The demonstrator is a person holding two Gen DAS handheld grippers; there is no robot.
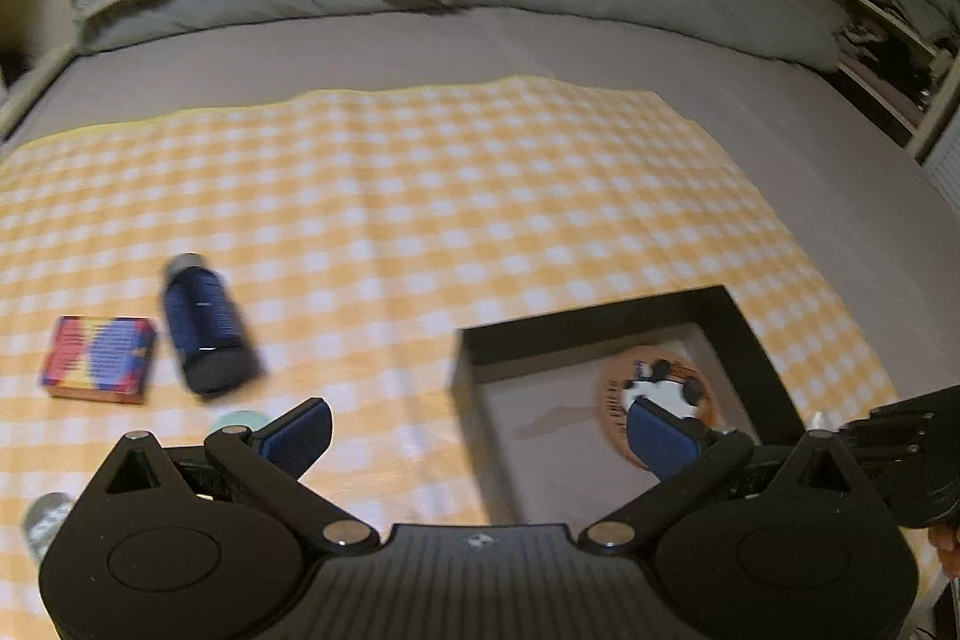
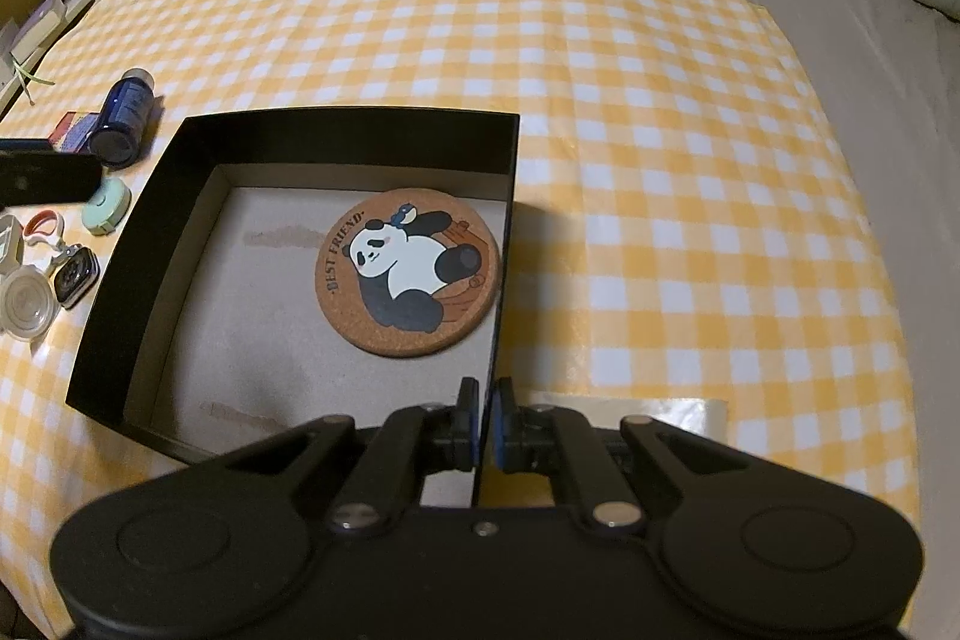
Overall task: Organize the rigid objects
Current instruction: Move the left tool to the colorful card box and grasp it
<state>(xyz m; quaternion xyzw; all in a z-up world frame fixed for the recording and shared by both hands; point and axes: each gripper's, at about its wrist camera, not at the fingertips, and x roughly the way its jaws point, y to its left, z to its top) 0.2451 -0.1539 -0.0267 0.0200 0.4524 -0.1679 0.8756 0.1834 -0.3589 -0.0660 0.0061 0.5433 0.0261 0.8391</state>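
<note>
Right wrist view: right tongs pinch the thin black wall of the square box. Inside lies a round cork panda coaster. Left tongs gape wide, empty, above the checked yellow cloth.

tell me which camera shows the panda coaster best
The right wrist view: the panda coaster lies fully visible and sharp inside the black box, its printed words readable. In the left wrist view it is blurred, and a finger of the open left gripper partly covers it.
</note>
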